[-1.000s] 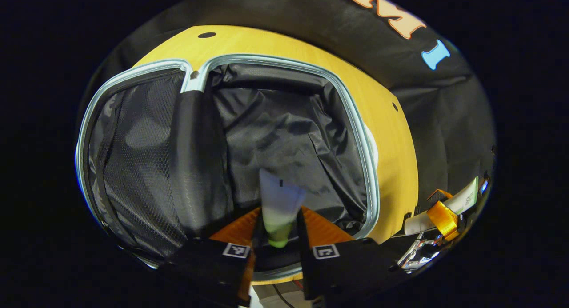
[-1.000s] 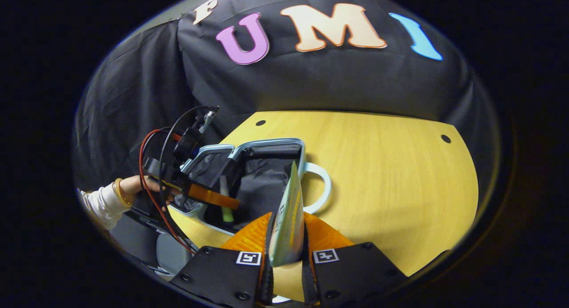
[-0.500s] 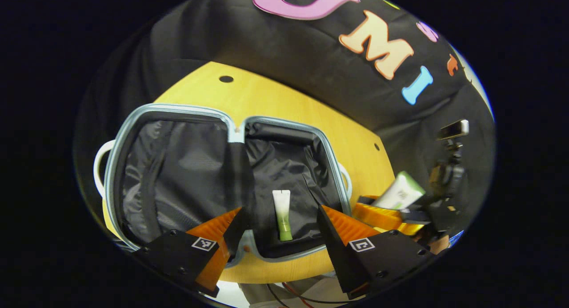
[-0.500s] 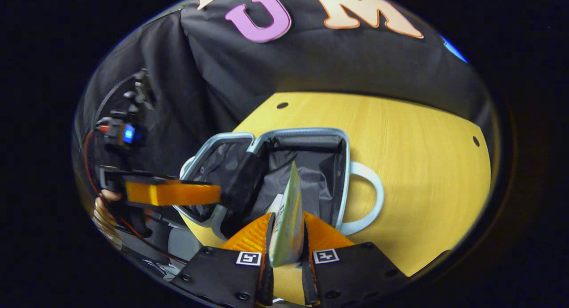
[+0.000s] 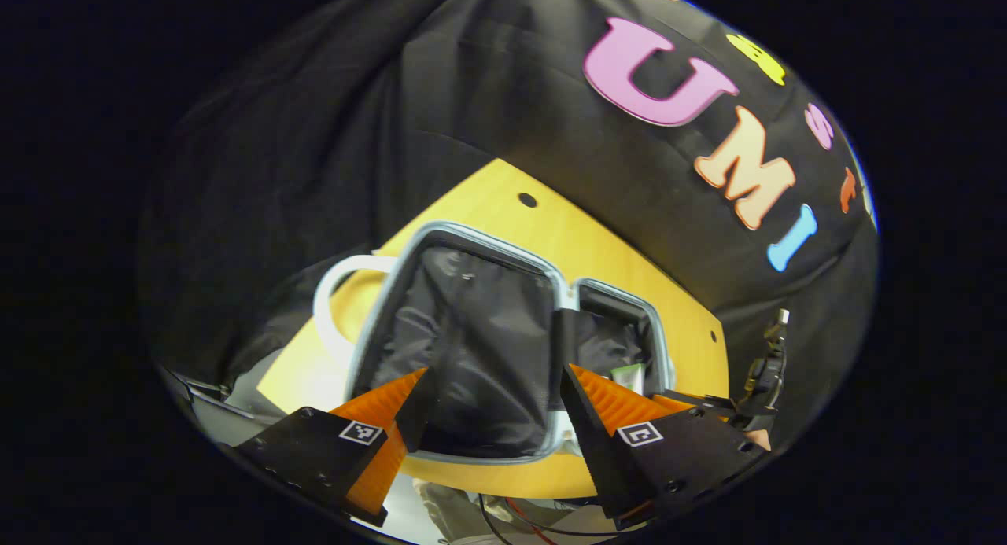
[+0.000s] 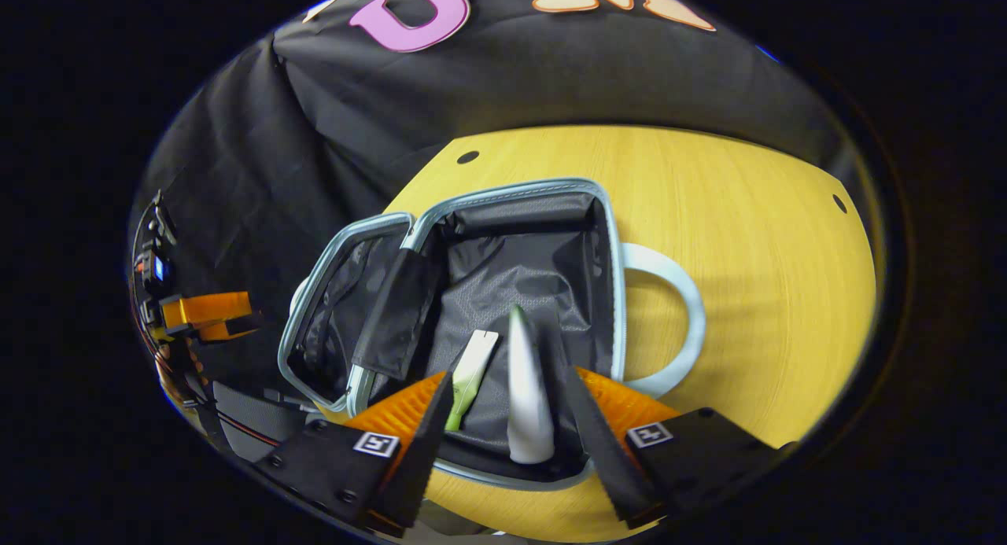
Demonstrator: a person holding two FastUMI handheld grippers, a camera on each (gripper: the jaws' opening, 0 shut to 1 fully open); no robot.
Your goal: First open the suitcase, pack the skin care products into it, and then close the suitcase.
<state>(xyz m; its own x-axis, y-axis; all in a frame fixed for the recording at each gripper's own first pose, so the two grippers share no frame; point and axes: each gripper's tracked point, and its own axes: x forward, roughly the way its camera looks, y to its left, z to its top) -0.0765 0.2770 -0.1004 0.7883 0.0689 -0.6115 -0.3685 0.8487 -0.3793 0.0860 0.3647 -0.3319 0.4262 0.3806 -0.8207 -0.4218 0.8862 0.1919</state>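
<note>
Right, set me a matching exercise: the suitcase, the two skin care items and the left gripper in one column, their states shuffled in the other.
Things
1. suitcase
2. green-ended tube
3. white pack
4. left gripper

States
A. standing on end, blurred
B. open and empty
C. lying flat on the dark lining
D. spread open on the wooden table

Pairs: 1-D, 2-C, 3-A, 4-B
</note>
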